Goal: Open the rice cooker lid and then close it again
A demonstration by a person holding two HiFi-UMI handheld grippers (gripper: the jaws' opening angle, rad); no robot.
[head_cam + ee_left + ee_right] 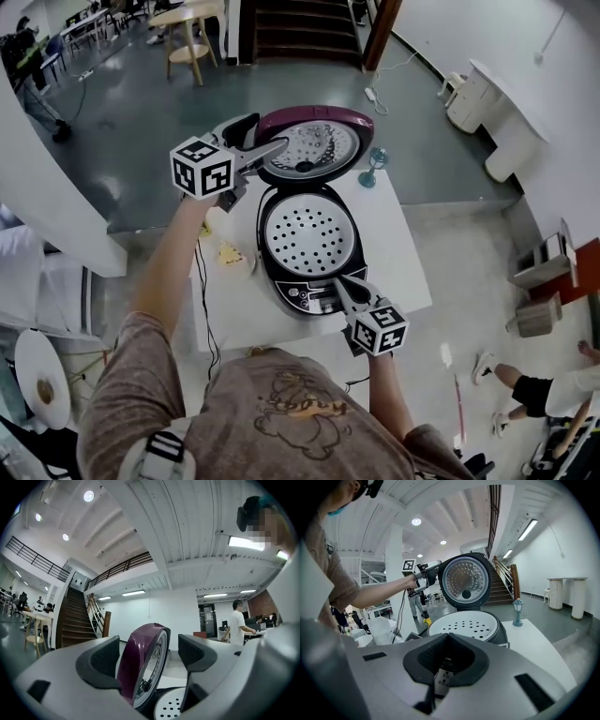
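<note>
The rice cooker [281, 281] stands open on the white table [403, 267], with a perforated white tray [307, 234] in its pot. Its purple lid [309, 141] stands upright at the back. My left gripper [267, 133] is open, and the lid's left rim sits between its jaws. In the left gripper view the lid's rim [140, 663] fills the gap of the left gripper [150, 653], the pads not pressing on it. My right gripper [339, 279] is shut, its tips at the cooker's front control panel. In the right gripper view the right gripper [447, 637] points at the lid [466, 581].
A small teal lamp-shaped ornament [375, 164] stands at the table's back right. A plate with food [230, 251] lies left of the cooker, and a black cable [202, 281] hangs off the left edge. A person [236, 623] stands far off.
</note>
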